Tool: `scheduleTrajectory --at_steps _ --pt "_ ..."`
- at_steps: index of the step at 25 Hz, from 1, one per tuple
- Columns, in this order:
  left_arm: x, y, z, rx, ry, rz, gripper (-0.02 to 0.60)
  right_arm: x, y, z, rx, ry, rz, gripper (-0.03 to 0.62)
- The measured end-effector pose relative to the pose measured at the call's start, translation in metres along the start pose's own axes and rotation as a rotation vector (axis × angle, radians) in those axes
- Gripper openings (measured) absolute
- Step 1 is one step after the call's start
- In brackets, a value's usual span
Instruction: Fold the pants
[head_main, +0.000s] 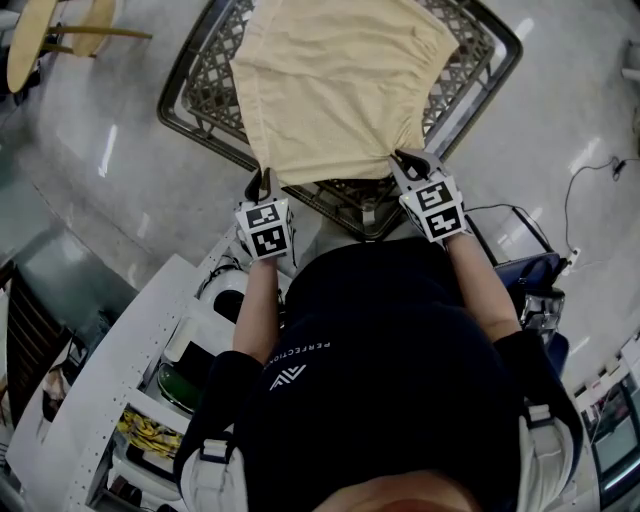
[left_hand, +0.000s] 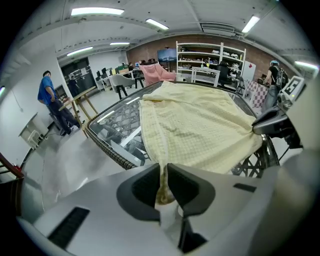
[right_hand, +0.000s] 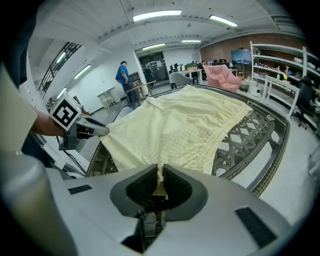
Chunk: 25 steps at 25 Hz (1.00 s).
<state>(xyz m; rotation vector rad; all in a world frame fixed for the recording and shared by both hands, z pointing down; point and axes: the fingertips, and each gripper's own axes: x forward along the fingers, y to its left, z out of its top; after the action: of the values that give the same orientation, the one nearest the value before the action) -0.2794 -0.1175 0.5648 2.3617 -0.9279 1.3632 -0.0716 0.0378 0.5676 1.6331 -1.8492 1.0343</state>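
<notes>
The pale yellow pants lay spread flat over the lattice table. Their near edge ran between the two grippers: the left gripper was clamped on the near-left corner, the right gripper on the near-right corner, with cloth pinched between both pairs of jaws.

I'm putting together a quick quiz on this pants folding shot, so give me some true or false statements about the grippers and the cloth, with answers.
1. The left gripper is shut on the yellow pants. True.
2. The right gripper is open and empty. False: it is shut on the near edge of the pants.
3. The pants lie spread on a wicker table. True.
4. The pants are dark blue. False: they are pale yellow.
</notes>
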Motion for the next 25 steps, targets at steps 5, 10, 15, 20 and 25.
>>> scheduleTrajectory --at_steps 5,10,15,20,25 --pt "-0.007 -0.001 0.000 -0.011 -0.019 -0.014 0.041 -0.006 0.005 -0.001 0.007 -0.008 0.018 0.048" --pt "-0.017 0.001 -0.002 -0.015 -0.046 -0.012 0.038 -0.010 0.014 -0.003 -0.008 -0.010 0.027 0.044" --pt "-0.029 0.003 0.000 -0.017 -0.080 -0.011 0.037 -0.017 0.022 -0.008 -0.014 -0.006 0.035 0.043" --pt "-0.042 0.006 0.021 0.005 -0.145 -0.004 0.037 -0.029 0.027 0.005 -0.036 -0.042 0.024 0.043" --pt "-0.052 0.010 0.055 -0.001 -0.222 -0.001 0.037 -0.035 0.023 0.017 -0.044 -0.059 0.018 0.043"
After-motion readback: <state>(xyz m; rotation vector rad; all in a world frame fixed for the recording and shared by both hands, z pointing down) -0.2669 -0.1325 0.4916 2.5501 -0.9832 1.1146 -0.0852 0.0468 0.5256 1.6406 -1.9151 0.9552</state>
